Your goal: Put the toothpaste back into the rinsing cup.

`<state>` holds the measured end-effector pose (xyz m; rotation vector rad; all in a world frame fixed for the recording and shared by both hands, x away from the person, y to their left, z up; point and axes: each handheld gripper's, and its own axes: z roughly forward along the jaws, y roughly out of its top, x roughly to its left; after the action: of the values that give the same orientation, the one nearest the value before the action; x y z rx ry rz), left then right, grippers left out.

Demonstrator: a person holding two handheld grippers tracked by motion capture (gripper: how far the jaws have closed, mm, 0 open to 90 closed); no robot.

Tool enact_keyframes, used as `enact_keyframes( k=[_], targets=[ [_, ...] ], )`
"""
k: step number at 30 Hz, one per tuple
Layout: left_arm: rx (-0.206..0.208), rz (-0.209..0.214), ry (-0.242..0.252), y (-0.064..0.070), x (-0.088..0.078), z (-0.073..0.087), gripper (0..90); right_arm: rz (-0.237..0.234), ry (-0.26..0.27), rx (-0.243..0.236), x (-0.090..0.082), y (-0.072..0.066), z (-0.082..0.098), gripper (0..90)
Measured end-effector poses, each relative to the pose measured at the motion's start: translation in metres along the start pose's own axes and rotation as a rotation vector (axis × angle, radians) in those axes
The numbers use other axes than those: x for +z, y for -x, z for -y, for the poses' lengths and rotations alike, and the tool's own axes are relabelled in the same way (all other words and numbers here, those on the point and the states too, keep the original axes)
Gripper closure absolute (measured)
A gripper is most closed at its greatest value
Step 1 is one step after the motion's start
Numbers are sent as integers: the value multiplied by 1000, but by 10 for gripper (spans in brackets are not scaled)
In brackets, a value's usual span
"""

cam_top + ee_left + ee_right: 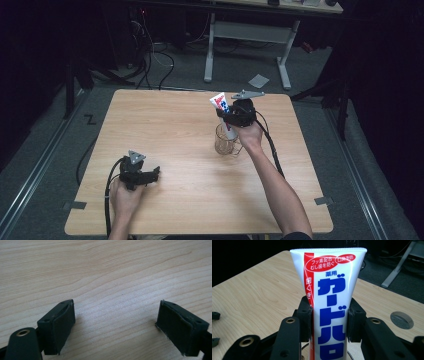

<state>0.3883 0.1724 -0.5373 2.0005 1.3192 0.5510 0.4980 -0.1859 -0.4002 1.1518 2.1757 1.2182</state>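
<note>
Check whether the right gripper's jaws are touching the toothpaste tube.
Touching. The right gripper view shows both black pads of the right gripper pressed flat against the sides of the toothpaste tube, no gap on either side.

a light wooden square surface (165, 125) with rounded corners is seen on a grey carpeted floor (50, 150). a clear glass cup (226, 141) with a handle is stood directly on it, right of centre. a round grey cable cap (402, 320) is set flush into the surface. two strips of grey tape (74, 205) are stuck at its near corners.
</note>
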Motion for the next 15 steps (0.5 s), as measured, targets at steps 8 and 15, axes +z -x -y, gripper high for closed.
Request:
enact_keyframes(
  k=[8, 15],
  targets=[
    [-1, 0, 0, 0, 0, 0, 152, -8, -7, -11, 2, -2, 2, 633],
    [-1, 0, 0, 0, 0, 0, 152, -6, -15, -14, 5, -3, 4, 631]
  ],
)
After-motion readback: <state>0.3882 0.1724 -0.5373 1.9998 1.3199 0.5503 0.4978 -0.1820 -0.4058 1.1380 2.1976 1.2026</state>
